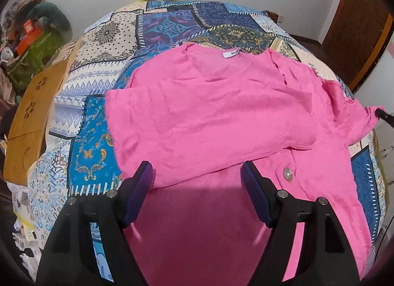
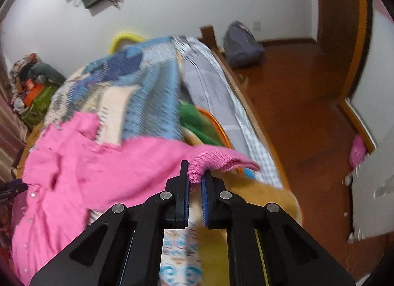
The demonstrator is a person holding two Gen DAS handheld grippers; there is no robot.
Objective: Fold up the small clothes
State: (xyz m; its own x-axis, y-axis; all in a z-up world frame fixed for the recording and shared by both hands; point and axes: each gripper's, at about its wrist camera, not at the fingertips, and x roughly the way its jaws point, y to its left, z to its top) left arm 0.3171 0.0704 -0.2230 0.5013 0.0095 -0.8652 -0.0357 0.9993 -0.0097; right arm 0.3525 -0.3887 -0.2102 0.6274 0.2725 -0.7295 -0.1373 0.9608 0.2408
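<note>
A pink knit cardigan [image 1: 209, 113] lies spread on a patterned quilt [image 1: 103, 69], one sleeve folded across its body, with a silver button [image 1: 288, 172] near its hem. My left gripper [image 1: 197, 175] is open and empty, hovering over the cardigan's lower edge. My right gripper [image 2: 195, 175] is shut on the ribbed cuff [image 2: 211, 160] of the cardigan's other sleeve and holds it lifted at the right side of the bed. The rest of the cardigan [image 2: 73, 162] trails left from the cuff. The right gripper's tip [image 1: 384, 116] shows at the far right of the left wrist view.
A wooden lap table [image 1: 32, 113] lies at the quilt's left edge. Clutter is piled at far left [image 1: 29, 39]. A grey bag [image 2: 241, 44] sits on the wooden floor [image 2: 307, 113] right of the bed. A green cloth [image 2: 197, 123] lies in an orange basket beside the bed.
</note>
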